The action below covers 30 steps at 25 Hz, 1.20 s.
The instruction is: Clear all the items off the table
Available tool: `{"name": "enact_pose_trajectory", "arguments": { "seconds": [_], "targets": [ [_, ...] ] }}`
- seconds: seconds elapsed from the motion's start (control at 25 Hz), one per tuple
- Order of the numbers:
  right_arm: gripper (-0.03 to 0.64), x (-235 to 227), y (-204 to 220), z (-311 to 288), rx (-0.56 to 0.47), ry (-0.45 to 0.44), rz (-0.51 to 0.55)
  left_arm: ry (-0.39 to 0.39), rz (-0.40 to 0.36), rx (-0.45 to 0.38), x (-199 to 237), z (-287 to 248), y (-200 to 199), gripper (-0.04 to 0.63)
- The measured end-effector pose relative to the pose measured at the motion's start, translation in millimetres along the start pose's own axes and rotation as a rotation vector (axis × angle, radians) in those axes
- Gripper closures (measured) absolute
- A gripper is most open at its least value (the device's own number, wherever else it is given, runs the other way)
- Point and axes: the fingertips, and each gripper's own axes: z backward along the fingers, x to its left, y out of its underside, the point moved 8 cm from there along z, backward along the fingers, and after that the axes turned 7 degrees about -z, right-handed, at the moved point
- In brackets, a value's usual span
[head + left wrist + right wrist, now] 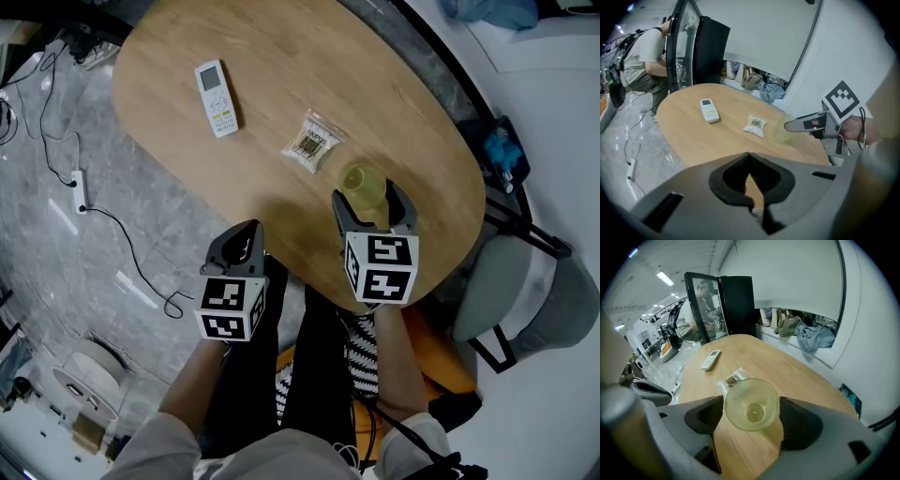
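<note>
Found the right claw spread wide, a yellowish glass cup standing on the bench between its pads, rim close beside both. Found the left claw closed, empty, at the bench's near edge. Noted a packet just beyond the right claw, a white remote farther ahead, leftward.

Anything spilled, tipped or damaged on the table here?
Nothing stands out. The remote and packet lie flat on the table; the glass cup stands upright between the right gripper's open fingers.
</note>
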Motion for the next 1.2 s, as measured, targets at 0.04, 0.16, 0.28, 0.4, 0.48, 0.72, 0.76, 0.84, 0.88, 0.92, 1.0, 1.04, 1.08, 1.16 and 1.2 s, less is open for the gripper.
{"name": "enact_pose_trajectory", "arguments": {
  "seconds": [0.04,0.16,0.28,0.4,0.48,0.72,0.76,0.84,0.88,0.92,1.0,1.04,1.08,1.16,1.2],
  "targets": [
    [0.256,0,-1,-1,0.0,0.001,-0.004,-0.001,0.001,0.0,1,0,-1,0.595],
    [0.256,0,-1,-3,0.003,0.006,-0.009,-0.008,0.005,0.002,5,0,-1,0.595],
    [0.256,0,0,-3,0.003,0.011,-0.015,-0.012,-0.003,0.004,7,1,-1,0.595],
    [0.258,1,0,-4,0.001,0.018,-0.016,-0.014,-0.009,0.007,9,1,-1,0.595],
    [0.257,1,0,-4,0.005,0.022,-0.022,-0.015,-0.009,0.007,9,0,0,0.595],
    [0.256,-4,2,4,0.0,0.031,-0.036,-0.008,-0.009,0.0,1,1,-1,0.595],
    [0.256,-5,3,6,-0.003,0.031,-0.043,-0.006,-0.013,-0.004,-1,0,-2,0.595],
    [0.256,-7,6,10,-0.008,0.032,-0.059,-0.002,-0.021,-0.016,-3,0,-3,0.595],
    [0.256,-9,8,13,-0.012,0.034,-0.066,-0.001,-0.024,-0.022,-4,1,-3,0.595],
    [0.256,-11,9,15,-0.016,0.036,-0.072,0.0,-0.027,-0.027,-6,1,-4,0.595],
    [0.256,-15,12,21,-0.026,0.042,-0.084,0.002,-0.034,-0.031,-10,1,-6,0.595],
    [0.256,-18,13,25,-0.031,0.046,-0.091,0.004,-0.039,-0.032,-13,1,-7,0.595],
    [0.256,-20,14,29,-0.036,0.05,-0.098,0.007,-0.046,-0.034,-16,1,-7,0.595],
    [0.256,-26,18,36,-0.046,0.058,-0.112,0.015,-0.062,-0.034,-23,1,-8,0.595],
    [0.256,-30,20,41,-0.05,0.063,-0.12,0.02,-0.071,-0.034,-27,0,-9,0.595]
  ]
}}
